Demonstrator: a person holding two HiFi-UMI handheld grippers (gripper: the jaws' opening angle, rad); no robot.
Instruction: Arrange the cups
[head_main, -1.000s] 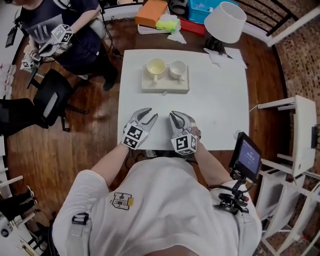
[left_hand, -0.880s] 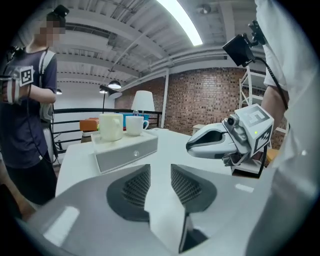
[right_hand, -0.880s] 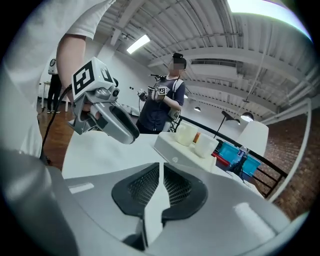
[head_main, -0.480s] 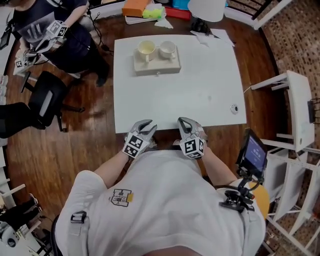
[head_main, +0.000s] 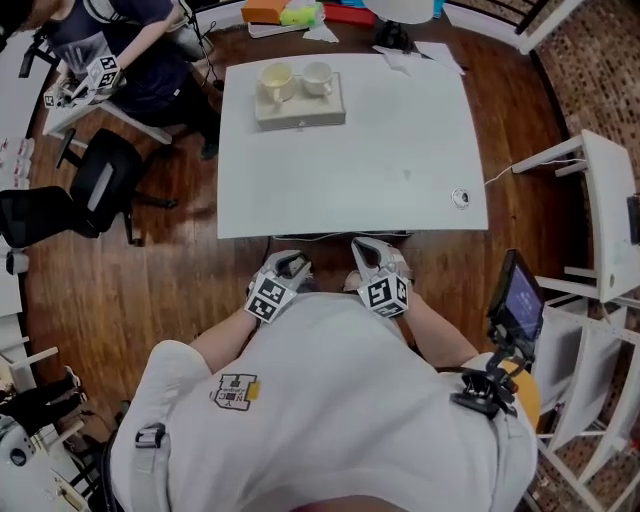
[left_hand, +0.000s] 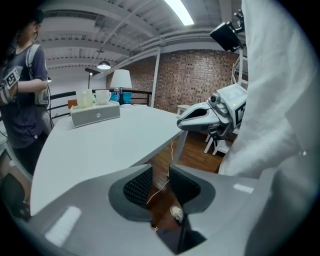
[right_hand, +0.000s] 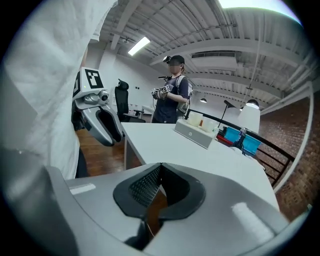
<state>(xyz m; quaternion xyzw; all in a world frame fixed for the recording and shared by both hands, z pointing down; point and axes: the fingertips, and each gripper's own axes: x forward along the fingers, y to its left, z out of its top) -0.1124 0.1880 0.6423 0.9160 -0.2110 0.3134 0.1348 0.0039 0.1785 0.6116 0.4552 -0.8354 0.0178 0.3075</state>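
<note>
**A:** Where are the cups set?

**B:** A pale yellow cup and a white cup, both round and glossy, are seated side by side on a beige block near the far left corner of the table. The block's long axis is laid along the far edge.

**A:** And the tongs?

**B:** The left gripper is held slightly parted, its ribbed jaws just narrowed, with nothing between them. The right gripper is clenched, empty.
</note>
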